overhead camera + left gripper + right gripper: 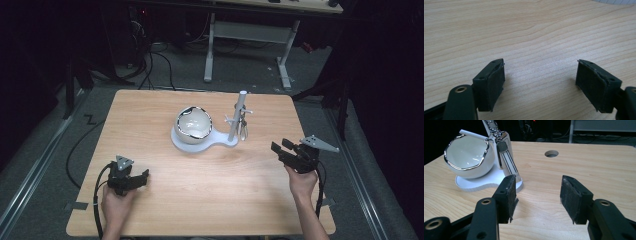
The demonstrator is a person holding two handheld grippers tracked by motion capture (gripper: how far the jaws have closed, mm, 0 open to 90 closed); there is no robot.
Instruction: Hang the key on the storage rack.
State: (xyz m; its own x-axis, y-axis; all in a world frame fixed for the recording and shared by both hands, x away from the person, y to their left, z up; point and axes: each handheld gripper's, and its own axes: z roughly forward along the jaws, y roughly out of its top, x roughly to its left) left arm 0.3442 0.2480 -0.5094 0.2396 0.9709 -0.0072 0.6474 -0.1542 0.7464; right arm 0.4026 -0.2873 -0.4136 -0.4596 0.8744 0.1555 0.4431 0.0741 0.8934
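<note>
Keys [503, 150] on the stand's post, 11 o'clock of my half-open, empty right claw [537, 195]; a careless reach could topple the bowl [467, 157].

In the right gripper view the stand's post [489, 125] runs off the top edge at 12 o'clock, and the keys [505, 155] hanging on it cover part of the post and of the white base [474, 183] behind them; this tool's own left jaw hides the base's near corner. In the high view the keys [243, 127] at 3 o'clock of the bowl [193, 125] are too small to count. The left tool [540, 77] is cut off by the bottom edge at 6 o'clock, and a pale patch at 1 o'clock on the counter [529, 30] cannot be identified.
</note>
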